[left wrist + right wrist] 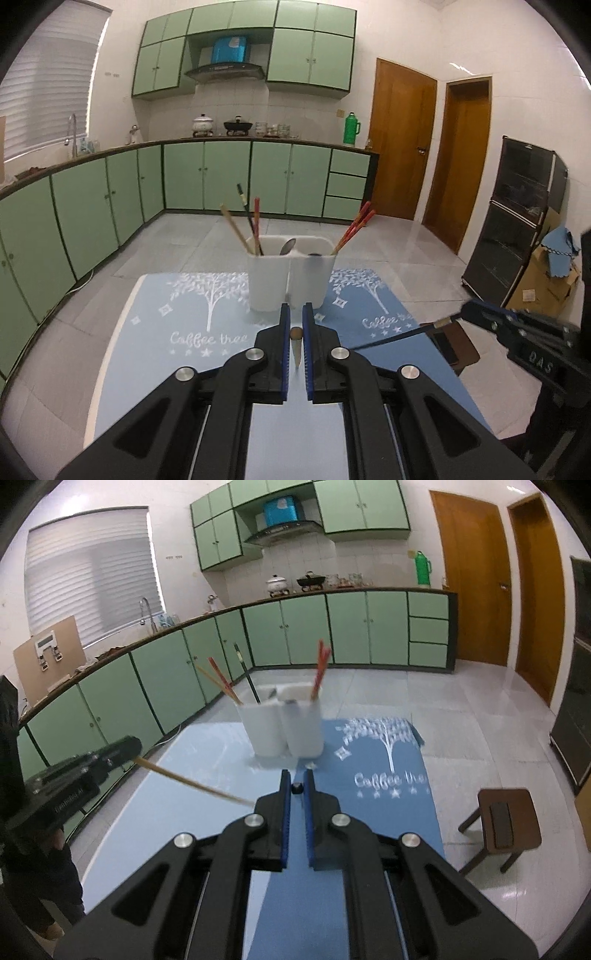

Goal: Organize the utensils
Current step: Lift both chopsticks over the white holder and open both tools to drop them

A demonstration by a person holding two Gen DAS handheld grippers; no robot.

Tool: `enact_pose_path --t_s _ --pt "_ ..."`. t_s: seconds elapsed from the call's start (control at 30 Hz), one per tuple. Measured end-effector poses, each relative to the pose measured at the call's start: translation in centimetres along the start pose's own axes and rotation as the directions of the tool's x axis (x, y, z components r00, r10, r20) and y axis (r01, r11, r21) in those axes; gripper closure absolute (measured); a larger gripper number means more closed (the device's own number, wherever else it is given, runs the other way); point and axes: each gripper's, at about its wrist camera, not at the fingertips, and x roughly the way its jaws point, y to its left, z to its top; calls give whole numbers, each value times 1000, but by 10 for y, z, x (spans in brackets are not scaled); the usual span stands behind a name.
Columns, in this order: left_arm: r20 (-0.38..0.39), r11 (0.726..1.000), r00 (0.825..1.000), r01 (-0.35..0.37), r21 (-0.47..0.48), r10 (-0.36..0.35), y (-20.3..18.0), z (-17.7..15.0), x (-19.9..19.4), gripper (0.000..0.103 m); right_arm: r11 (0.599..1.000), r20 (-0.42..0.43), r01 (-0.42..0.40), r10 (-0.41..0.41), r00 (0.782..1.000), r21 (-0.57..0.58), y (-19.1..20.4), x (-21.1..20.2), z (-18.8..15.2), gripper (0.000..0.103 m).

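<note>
Both grippers clamp one chopstick each above the blue mat (155,332).

Left gripper (296,321) pinches a pale wooden chopstick (296,345); only the right view shows its length. Right gripper (296,780) grips a dark chopstick (297,787). Beyond stands the white holder (291,280).

Soft, even indoor light, and daylight glows through the blinds (92,576). The floor (424,240) shines with glare. Fisheye bends the edges, corners go dark; the chopstick (192,781) smears.
</note>
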Motion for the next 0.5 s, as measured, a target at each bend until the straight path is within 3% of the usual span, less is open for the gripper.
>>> enact_pose_path --t_s 0.5 --pt "38 998 999 35 45 -37 -1 32 1 97 994 -6 -65 64 998 -87 23 7 59 97"
